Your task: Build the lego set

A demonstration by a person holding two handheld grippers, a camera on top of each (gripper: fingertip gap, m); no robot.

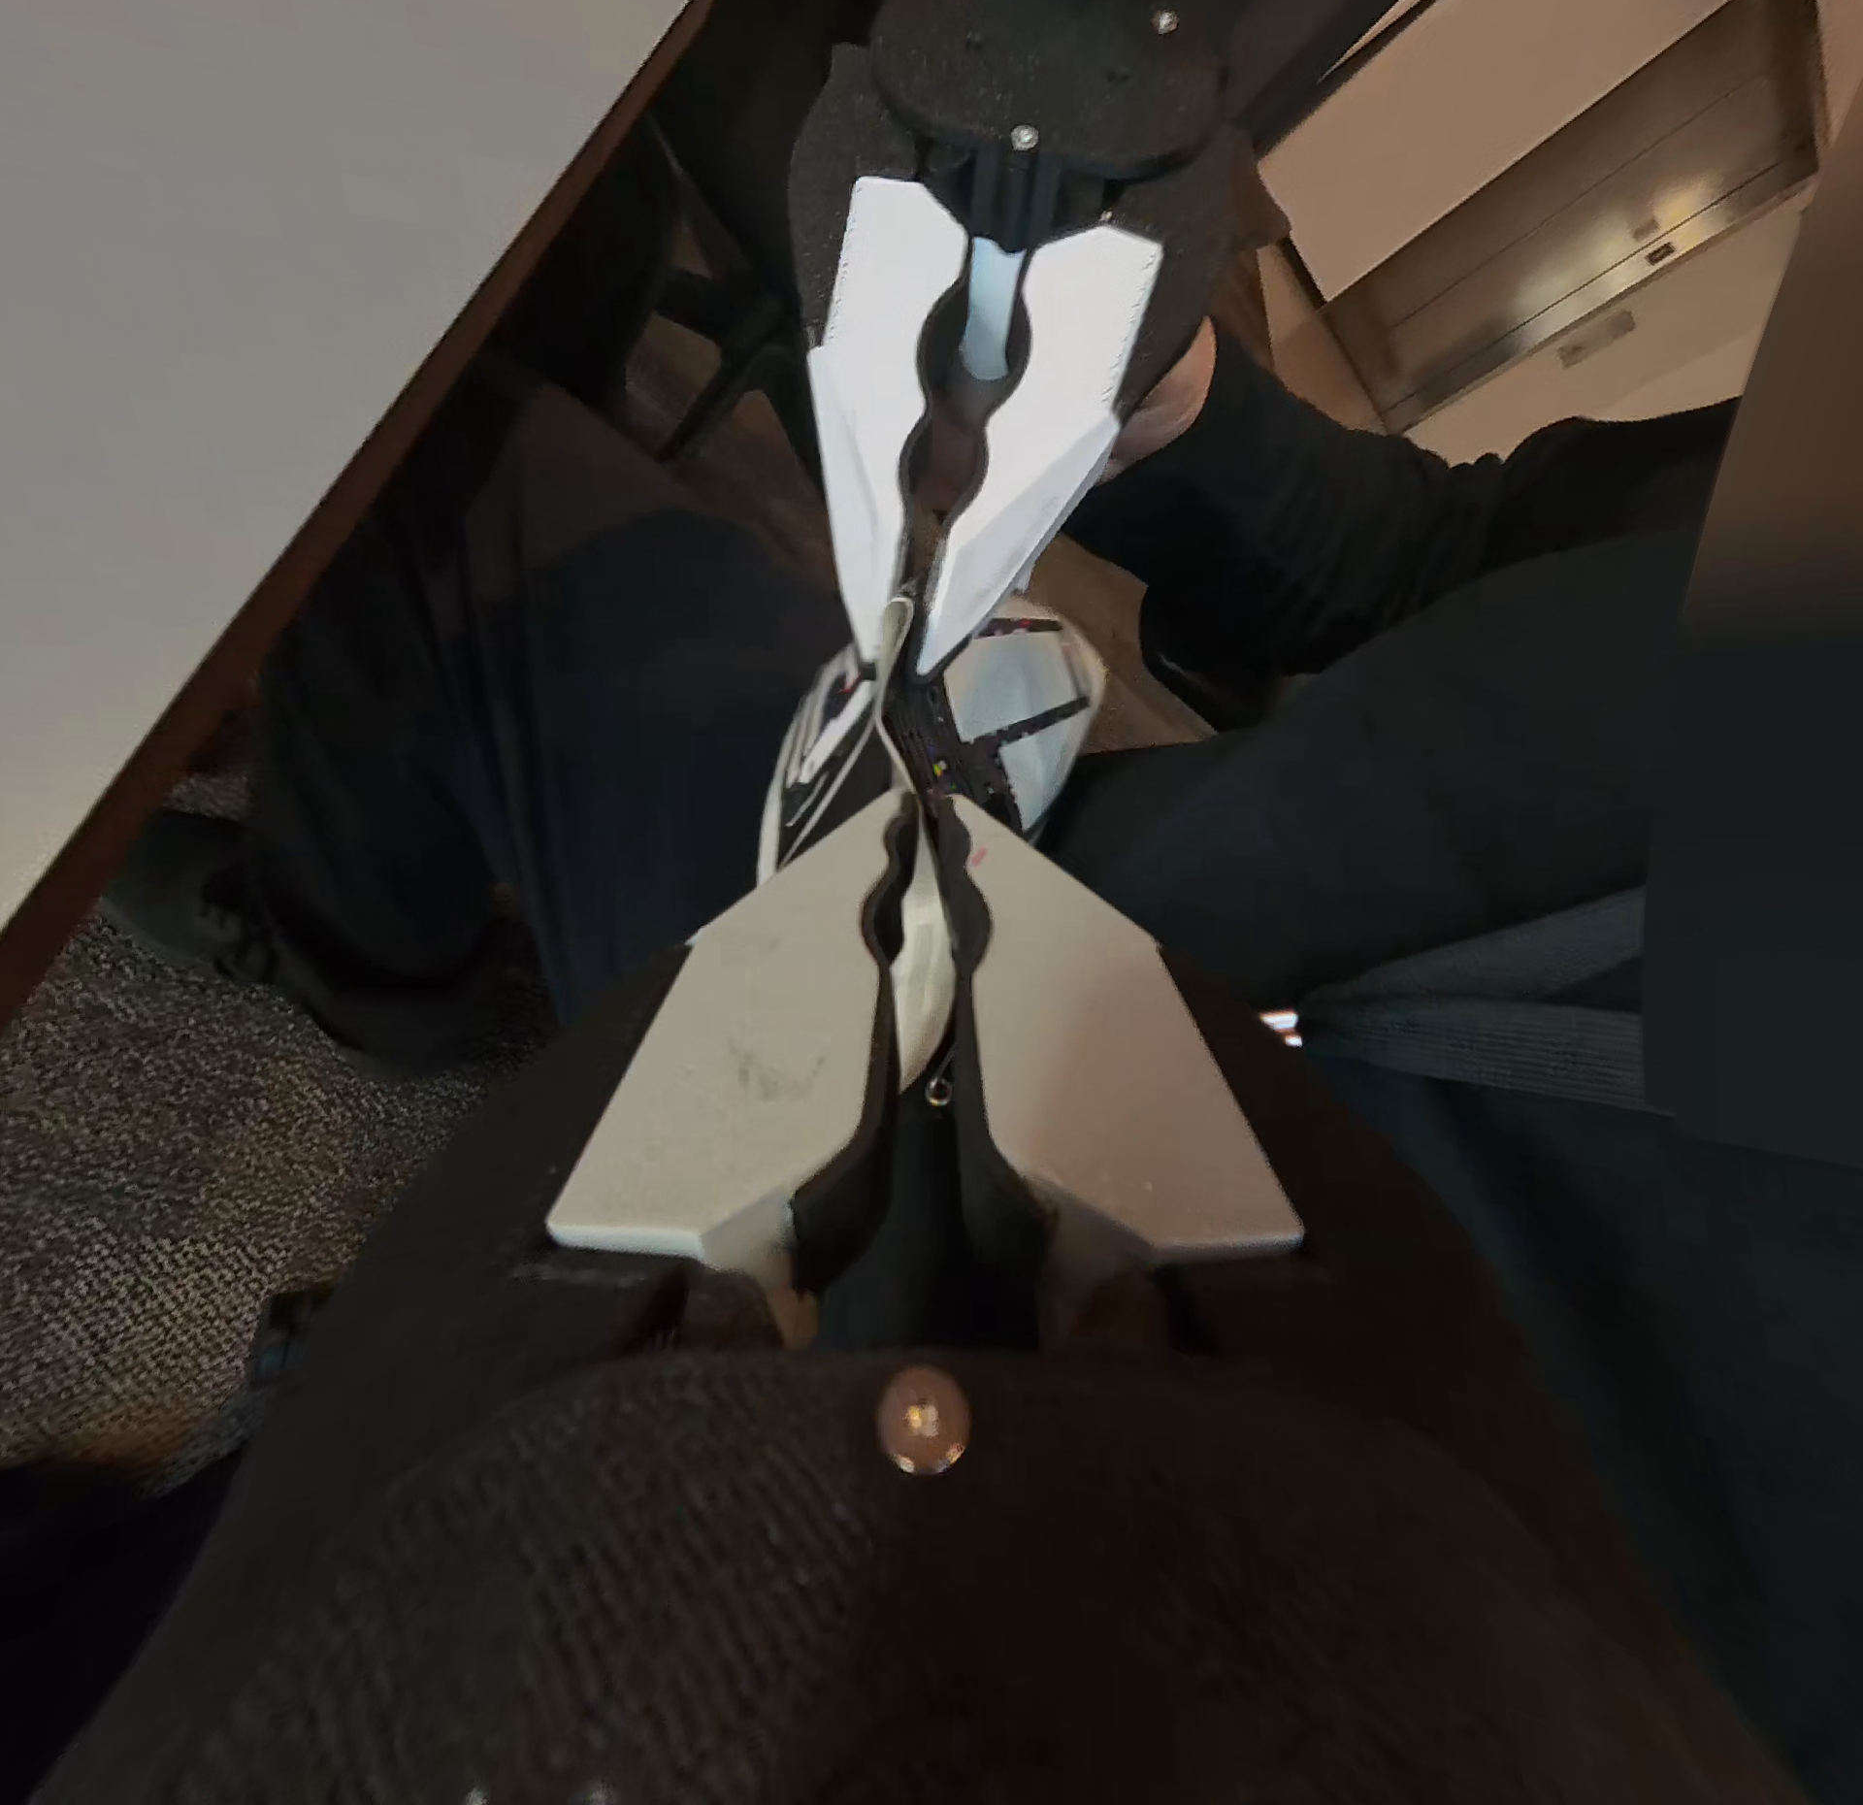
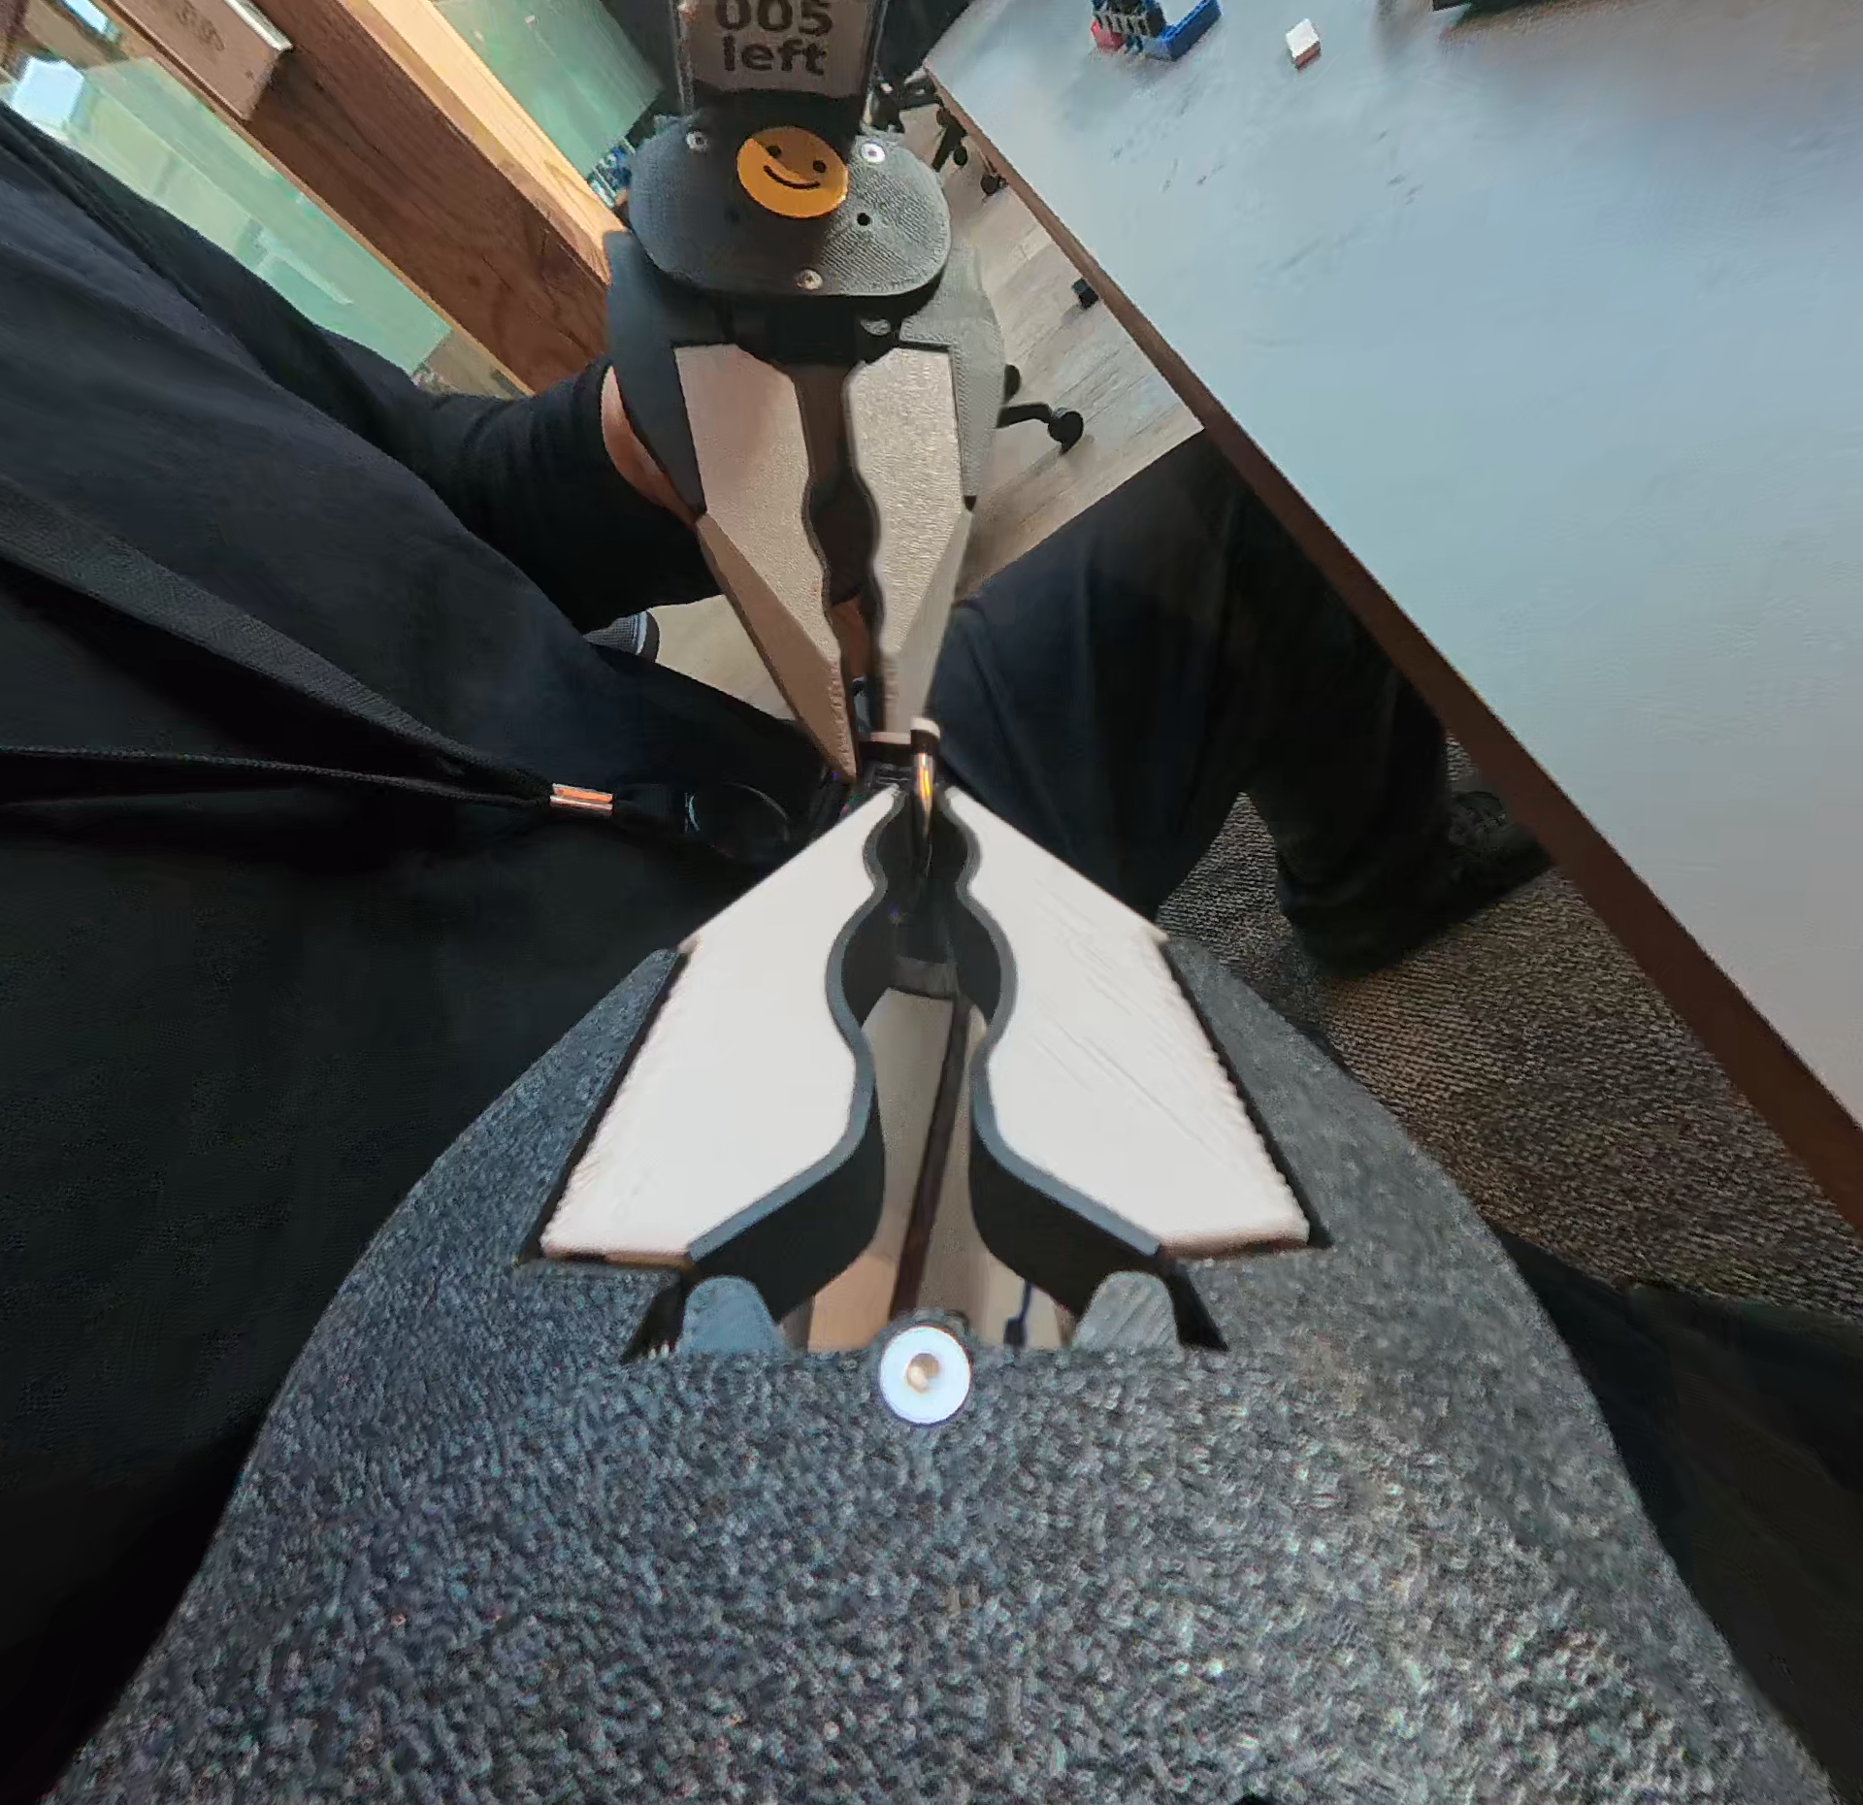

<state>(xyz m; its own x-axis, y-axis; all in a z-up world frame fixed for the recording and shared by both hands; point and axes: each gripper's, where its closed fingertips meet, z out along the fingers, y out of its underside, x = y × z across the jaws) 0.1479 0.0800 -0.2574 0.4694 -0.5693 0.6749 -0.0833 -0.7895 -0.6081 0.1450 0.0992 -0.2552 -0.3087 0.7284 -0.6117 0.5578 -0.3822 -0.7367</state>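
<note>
From left to right, the left claw (image 1: 922,829) and right claw (image 2: 919,799) meet tip to tip below the surface (image 2: 1512,345) edge, over the person's lap, both clenched on something thin I cannot identify; it seems card-like. The lego pieces (image 2: 1149,17) lie far right, up on the surface, well apart from both claws. Judging by this, the right claw is nearer them.
</note>
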